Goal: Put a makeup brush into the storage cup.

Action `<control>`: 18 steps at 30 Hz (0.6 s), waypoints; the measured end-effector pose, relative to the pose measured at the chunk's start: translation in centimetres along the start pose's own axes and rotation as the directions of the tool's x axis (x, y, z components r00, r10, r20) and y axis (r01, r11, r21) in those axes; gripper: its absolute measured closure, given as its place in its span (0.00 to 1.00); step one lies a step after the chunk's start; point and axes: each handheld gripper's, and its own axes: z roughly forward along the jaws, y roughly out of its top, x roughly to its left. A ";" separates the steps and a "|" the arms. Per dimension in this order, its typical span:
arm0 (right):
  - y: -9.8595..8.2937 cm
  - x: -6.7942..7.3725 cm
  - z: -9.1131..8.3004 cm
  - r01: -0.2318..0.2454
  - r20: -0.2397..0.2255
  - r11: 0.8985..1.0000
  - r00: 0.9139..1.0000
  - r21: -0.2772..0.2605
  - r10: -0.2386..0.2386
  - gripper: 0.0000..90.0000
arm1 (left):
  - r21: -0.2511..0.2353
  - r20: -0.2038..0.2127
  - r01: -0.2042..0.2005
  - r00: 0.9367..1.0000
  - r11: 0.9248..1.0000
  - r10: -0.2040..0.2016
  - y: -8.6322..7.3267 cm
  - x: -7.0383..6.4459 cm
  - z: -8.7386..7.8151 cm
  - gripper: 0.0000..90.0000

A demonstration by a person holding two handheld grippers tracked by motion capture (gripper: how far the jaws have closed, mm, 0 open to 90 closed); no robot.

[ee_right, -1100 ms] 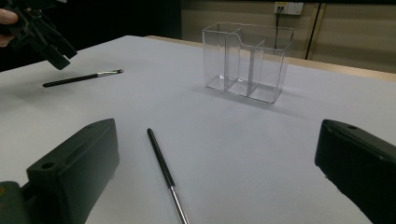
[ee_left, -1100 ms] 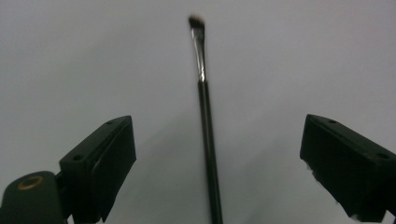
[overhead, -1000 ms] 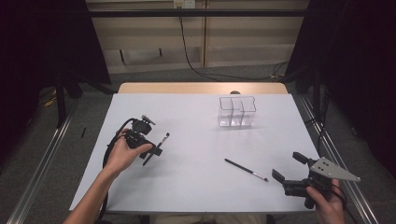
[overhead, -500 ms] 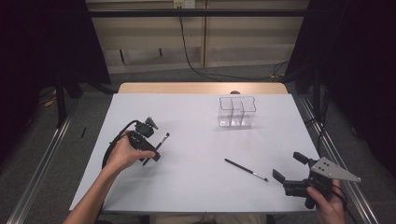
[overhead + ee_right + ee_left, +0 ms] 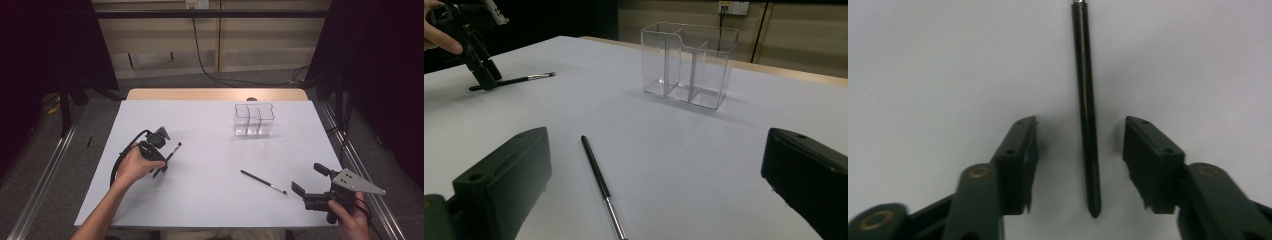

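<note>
Straddling the left brush (image 5: 1086, 100), the left gripper (image 5: 1080, 165) is standing wide open, a jaw on either side of the black handle and neither touching it. Judged light, stiff, thin and slippery, the brush is best pinched mid-handle, squarely. The right gripper (image 5: 312, 186) is idling open and empty, a second brush (image 5: 601, 187) lying between its jaws.

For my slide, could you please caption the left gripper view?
Open left hand-held gripper straddling a black brush handle on the white table.
</note>
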 end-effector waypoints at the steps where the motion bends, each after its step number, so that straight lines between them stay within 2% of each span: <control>1: 0.0 0.0 0.0 0.000 0.002 1.000 1.000 -0.001 0.000 0.00 | 0.002 -0.004 0.000 1.000 1.000 0.000 0.0 -0.1 0.0 0.58; 6: 0.0 0.0 0.0 0.001 0.003 1.000 1.000 -0.004 -0.001 0.00 | 0.009 -0.019 0.002 1.000 1.000 -0.002 -0.1 -0.2 0.0 0.65; 9: 0.0 0.0 0.0 0.003 0.003 1.000 1.000 -0.001 -0.003 0.00 | -0.006 0.019 0.010 1.000 1.000 -0.010 -0.1 0.0 -0.2 0.69; 12: 0.0 0.0 0.0 0.003 0.002 1.000 1.000 0.001 -0.003 0.00 | -0.010 0.022 0.017 1.000 1.000 -0.017 0.0 0.0 -0.1 0.69; 18: 0.0 0.0 0.1 0.008 0.002 1.000 1.000 0.005 -0.008 0.00 | 0.019 -0.025 -0.002 1.000 1.000 0.002 0.4 -0.5 0.1 0.75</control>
